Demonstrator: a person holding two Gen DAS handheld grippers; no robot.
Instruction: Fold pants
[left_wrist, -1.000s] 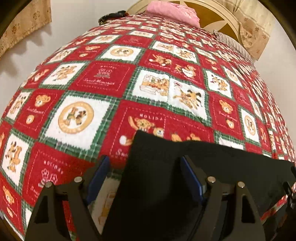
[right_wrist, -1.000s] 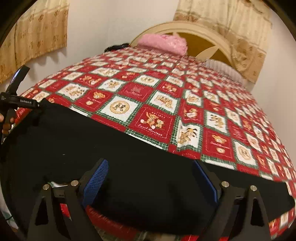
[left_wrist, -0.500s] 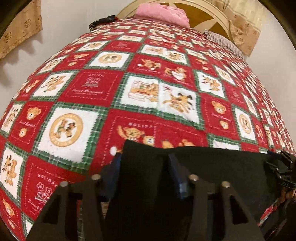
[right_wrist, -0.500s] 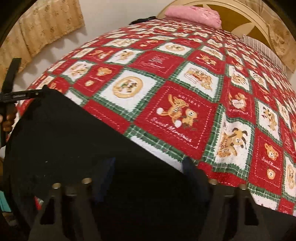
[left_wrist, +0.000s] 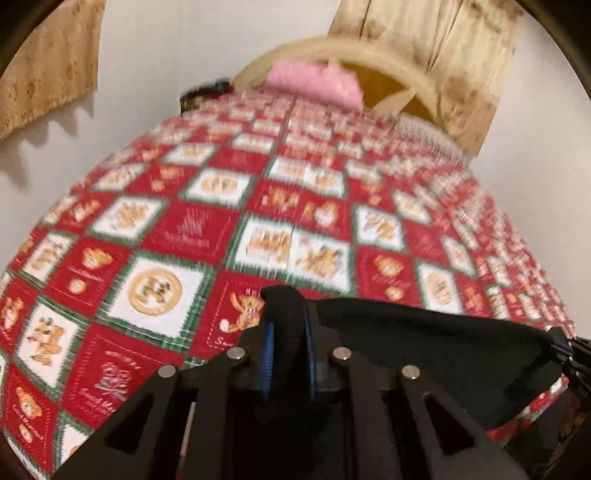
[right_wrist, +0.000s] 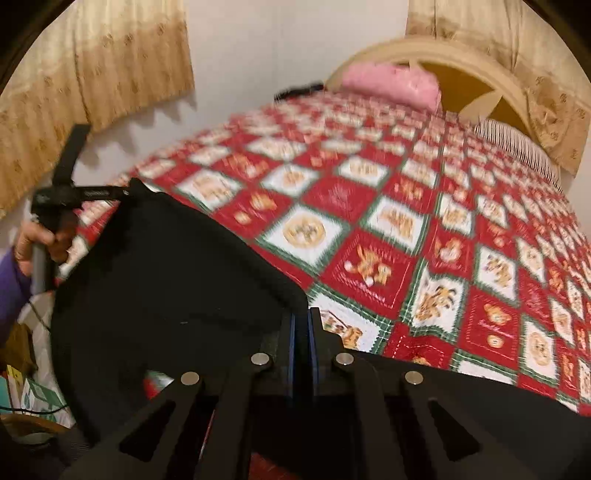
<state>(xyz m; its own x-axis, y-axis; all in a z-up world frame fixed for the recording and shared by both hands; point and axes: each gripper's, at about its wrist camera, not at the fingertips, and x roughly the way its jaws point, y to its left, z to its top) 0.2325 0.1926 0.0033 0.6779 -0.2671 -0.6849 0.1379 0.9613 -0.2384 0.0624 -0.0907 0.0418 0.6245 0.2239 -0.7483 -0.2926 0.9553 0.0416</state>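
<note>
The black pants (left_wrist: 424, 347) hang stretched between my two grippers over the near edge of the bed. My left gripper (left_wrist: 286, 314) is shut on one corner of the pants, with a fold of black cloth bulging between its blue pads. My right gripper (right_wrist: 302, 325) is shut on the other corner of the pants (right_wrist: 177, 280). In the right wrist view the left gripper (right_wrist: 125, 192) shows at the far left, held by a hand. In the left wrist view the right gripper (left_wrist: 565, 347) shows at the right edge.
A bed with a red, white and green teddy-bear quilt (left_wrist: 229, 229) fills both views. A pink pillow (right_wrist: 391, 85) lies against the cream headboard (right_wrist: 480, 66). Tan curtains (right_wrist: 96, 66) hang on the wall to the left. Clutter sits on the floor at the lower left (right_wrist: 29, 398).
Both grippers have shut on the pants' corners. Both have lifted and tilted up, raising the pants' edge off the quilt, so more of the wall and headboard shows.
</note>
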